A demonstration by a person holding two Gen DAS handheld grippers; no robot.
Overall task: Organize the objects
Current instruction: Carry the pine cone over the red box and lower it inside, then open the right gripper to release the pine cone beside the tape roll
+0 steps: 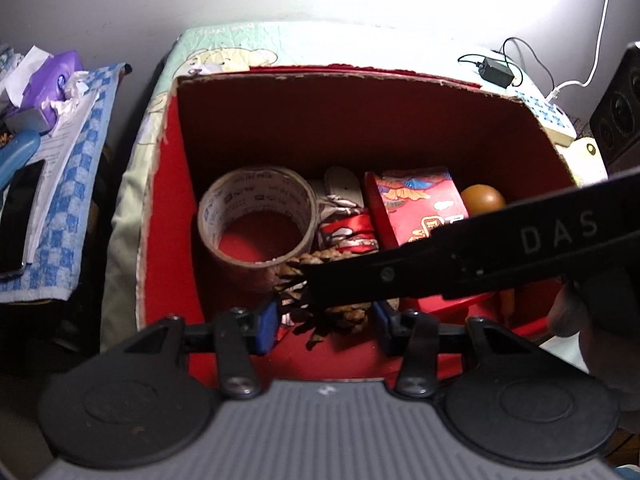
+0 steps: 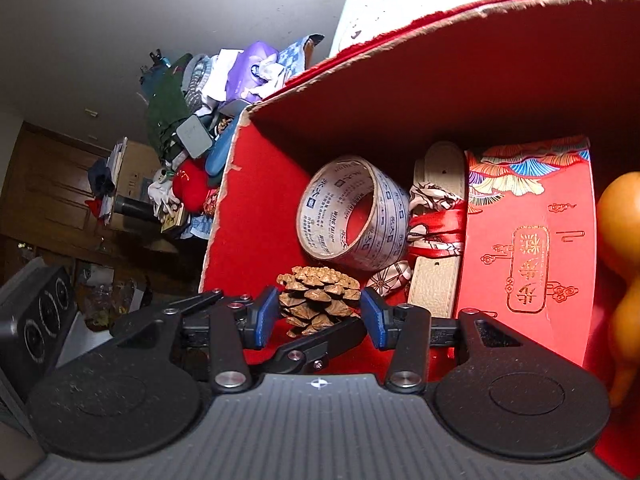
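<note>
Red box (image 1: 360, 128) on quilted bedding (image 1: 224, 48); cluttered side table (image 1: 60, 128) beside.

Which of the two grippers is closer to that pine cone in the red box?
Both are close. The right gripper has its open jaws on either side of the pine cone. The left gripper also frames the cone, partly hidden behind the right one. I cannot tell which is nearer.

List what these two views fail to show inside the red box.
- Pine cone: left wrist view, its middle hidden by the right gripper's black finger crossing in front.
- Orange gourd: right wrist view, cut off by the right edge.
- White belt: both views, partly covered by the red ribbon.
- Box floor under the red packet: hidden.
</note>
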